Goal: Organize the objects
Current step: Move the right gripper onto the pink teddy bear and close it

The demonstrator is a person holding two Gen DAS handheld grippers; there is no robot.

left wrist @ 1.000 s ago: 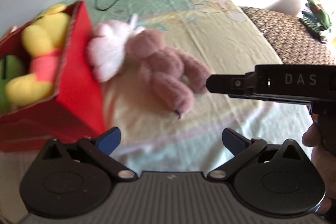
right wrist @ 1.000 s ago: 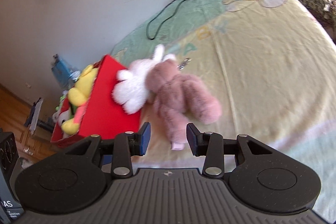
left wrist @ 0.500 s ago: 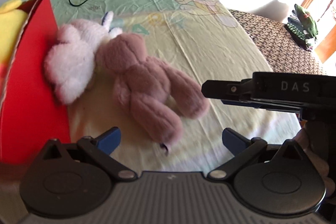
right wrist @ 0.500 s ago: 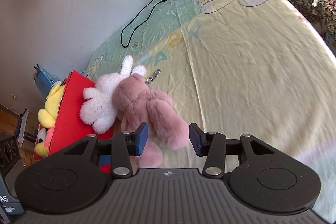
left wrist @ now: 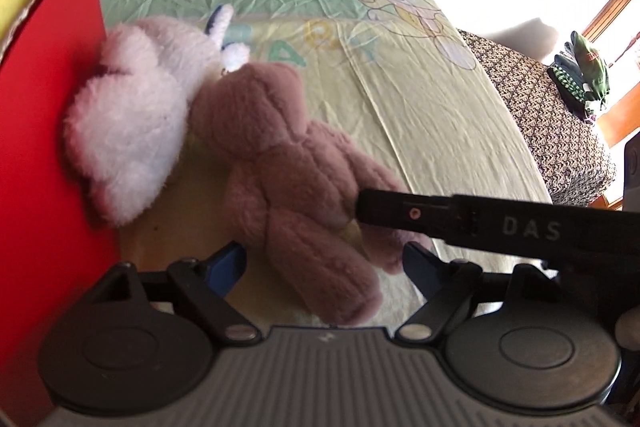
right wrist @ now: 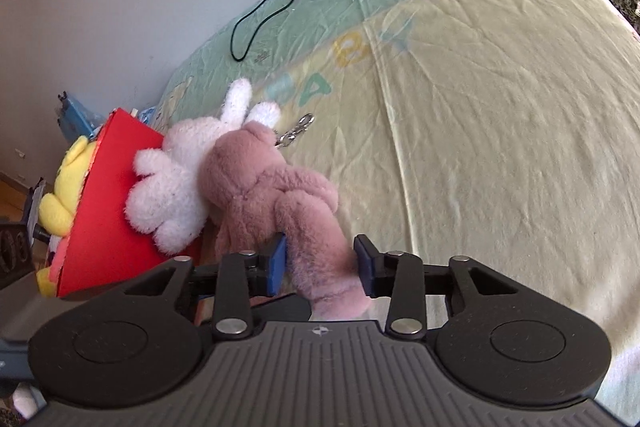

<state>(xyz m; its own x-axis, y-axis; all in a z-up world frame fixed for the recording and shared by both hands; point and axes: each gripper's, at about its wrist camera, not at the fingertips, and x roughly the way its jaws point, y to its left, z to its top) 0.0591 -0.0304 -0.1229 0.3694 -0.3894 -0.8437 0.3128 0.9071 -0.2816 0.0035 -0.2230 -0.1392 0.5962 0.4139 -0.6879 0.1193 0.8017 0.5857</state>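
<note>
Bright daylight, perhaps overexposed; fisheye-warped.

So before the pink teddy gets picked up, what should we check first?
1. Right hand-held gripper open around a leg of the pink teddy: ok.
2. Pads squeezing the leg: not ok, not yet shut.
3. Left hand-held gripper open, holding nothing: ok.
4. White bunny apart from the teddy: not ok, they touch.
5. Room left in the red box: cannot tell.

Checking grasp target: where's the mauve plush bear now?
In the right wrist view, the mauve plush bear lies on the bedsheet beside the white plush rabbit, one leg between the right gripper fingers.
</note>
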